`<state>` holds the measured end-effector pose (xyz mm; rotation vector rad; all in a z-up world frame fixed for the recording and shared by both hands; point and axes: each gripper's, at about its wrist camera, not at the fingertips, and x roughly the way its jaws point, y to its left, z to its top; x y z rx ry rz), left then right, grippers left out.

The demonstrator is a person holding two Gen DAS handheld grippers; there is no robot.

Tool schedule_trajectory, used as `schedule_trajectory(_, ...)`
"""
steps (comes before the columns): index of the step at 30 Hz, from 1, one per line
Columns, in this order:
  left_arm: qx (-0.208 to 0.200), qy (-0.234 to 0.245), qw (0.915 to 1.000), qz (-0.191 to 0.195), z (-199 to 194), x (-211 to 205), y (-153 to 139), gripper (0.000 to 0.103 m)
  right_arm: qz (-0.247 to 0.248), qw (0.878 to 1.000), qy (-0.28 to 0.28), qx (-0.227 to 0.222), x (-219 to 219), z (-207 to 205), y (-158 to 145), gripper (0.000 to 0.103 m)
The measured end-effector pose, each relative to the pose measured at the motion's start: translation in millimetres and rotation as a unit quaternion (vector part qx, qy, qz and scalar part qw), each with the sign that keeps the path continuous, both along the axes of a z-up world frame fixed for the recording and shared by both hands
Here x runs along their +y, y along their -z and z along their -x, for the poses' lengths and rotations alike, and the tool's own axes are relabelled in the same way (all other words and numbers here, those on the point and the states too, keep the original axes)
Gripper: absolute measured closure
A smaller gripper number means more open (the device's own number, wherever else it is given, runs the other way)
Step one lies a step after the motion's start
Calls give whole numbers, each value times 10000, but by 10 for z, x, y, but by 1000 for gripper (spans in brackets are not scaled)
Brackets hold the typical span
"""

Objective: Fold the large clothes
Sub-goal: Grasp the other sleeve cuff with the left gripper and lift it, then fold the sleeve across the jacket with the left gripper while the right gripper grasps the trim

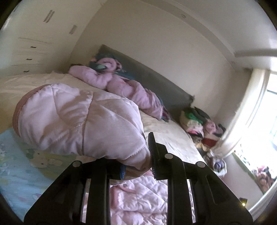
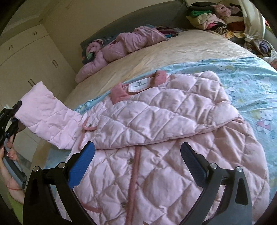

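A pale pink quilted jacket (image 2: pixel 155 131) lies front up on a blue cartoon sheet (image 2: pixel 251 83) on the bed, with one sleeve folded across its chest. The other sleeve (image 2: pixel 48 117) is lifted off the bed at the left. My left gripper (image 2: pixel 10 114) is shut on that sleeve's cuff. In the left wrist view the sleeve (image 1: pixel 77 121) bulges out in front of the left gripper (image 1: pixel 138 164) and hides its left finger. My right gripper (image 2: pixel 137 164) is open above the jacket's button front, its blue pads (image 2: pixel 83 164) apart with nothing gripped.
A second pink padded garment (image 2: pixel 124 43) lies crumpled along the grey headboard (image 1: pixel 155 81). A pile of mixed clothes (image 2: pixel 213 15) sits at the bed's far corner by a bright window (image 1: pixel 270 112). Cream wardrobes (image 2: pixel 26 60) stand at the left. A hand (image 2: pixel 8 152) holds the left gripper's handle.
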<state>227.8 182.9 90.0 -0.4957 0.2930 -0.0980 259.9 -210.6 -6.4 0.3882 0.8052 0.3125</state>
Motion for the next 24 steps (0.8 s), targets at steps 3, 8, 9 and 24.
schedule_trajectory(3, 18, 248, 9996, -120, -62, -197, 52, 89, -44, 9999, 140, 32, -112, 36, 7, 4)
schedule_trajectory(8, 158, 721, 9969, -274, -180, -508, 186, 89, -115, 9990, 418, 103, -325, 75, 47, 4)
schedule_trajectory(9, 192, 817, 9960, -295, -205, -580, 222, 89, -118, 9989, 449, 117, -362, 79, 60, 4)
schedule_trajectory(24, 1065, 2032, 9623, -1461, -581, -1556, 1066, 88, -274, 9925, 1150, 297, -817, 193, 184, 4)
